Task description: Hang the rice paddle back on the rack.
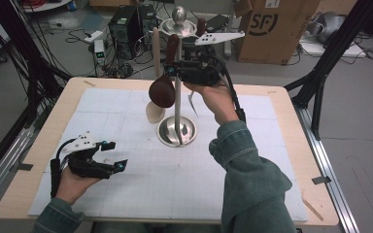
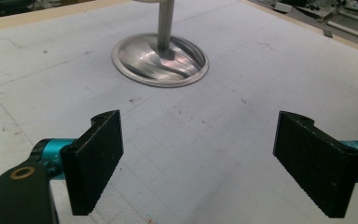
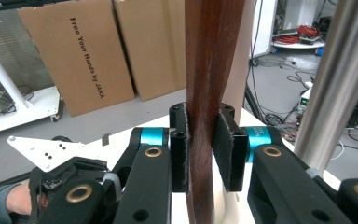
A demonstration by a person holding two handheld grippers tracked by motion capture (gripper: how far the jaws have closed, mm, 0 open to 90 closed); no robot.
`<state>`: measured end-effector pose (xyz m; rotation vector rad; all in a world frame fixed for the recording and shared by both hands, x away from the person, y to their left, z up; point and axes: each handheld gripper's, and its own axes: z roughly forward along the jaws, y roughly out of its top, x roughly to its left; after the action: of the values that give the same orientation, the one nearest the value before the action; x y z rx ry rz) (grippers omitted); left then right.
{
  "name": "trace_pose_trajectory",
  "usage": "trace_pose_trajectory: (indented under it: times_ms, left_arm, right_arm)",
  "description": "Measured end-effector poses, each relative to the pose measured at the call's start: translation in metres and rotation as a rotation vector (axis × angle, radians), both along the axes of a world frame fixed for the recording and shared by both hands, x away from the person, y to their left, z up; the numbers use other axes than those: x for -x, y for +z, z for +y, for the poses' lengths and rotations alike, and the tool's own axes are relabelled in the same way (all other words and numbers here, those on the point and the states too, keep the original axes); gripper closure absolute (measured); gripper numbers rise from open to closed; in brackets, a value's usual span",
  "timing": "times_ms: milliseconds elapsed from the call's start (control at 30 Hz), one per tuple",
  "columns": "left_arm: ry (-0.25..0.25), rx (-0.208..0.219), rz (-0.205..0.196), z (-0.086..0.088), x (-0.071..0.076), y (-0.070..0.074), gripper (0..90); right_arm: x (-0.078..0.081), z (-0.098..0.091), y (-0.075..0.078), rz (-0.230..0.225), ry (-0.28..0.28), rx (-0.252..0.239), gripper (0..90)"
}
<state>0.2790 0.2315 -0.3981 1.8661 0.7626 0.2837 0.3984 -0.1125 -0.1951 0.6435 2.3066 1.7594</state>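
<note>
A steel stand (image 1: 178,104) with a round base (image 2: 161,58) rises from the middle of the white mat. A dark wooden spoon (image 1: 161,91) hangs beside its pole, bowl down, with a pale wooden spoon (image 1: 154,112) just behind it. My right gripper (image 1: 171,70) is raised level and shut on the dark spoon's handle (image 3: 212,56); both pads (image 3: 179,154) press its sides. The pole (image 3: 340,79) stands just right of the jaws. My left gripper (image 1: 115,155) rests low on the mat at the front left, open and holding nothing (image 2: 200,158), facing the base.
The white gridded mat (image 1: 141,194) covers a wooden table (image 1: 14,199). Behind the table on the floor are cardboard boxes (image 1: 272,29), a black computer case (image 1: 126,29) and tangled cables. Black frame legs (image 1: 320,77) stand at the right.
</note>
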Motion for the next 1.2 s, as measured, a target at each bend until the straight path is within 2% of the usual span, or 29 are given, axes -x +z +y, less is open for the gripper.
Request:
trace_pose_trajectory:
  times_ms: [400,600,967,1200]
  left_arm:
    - [-0.001,0.004,0.003,0.001,0.001,0.000,16.6]
    - [0.000,0.002,0.004,0.000,0.002,0.000,16.6]
    - [0.008,0.000,0.002,0.004,0.004,0.000,16.5]
    - [0.006,-0.006,0.007,0.003,0.003,-0.001,16.4]
  right_arm:
    - [0.000,-0.002,-0.002,0.001,-0.021,-0.002,74.4]
    - [0.004,-0.007,0.000,-0.021,-0.036,0.006,68.3]
    - [0.013,-0.016,-0.001,-0.040,-0.032,-0.023,56.2]
    - [0.019,-0.026,-0.007,-0.049,-0.036,-0.048,50.3]
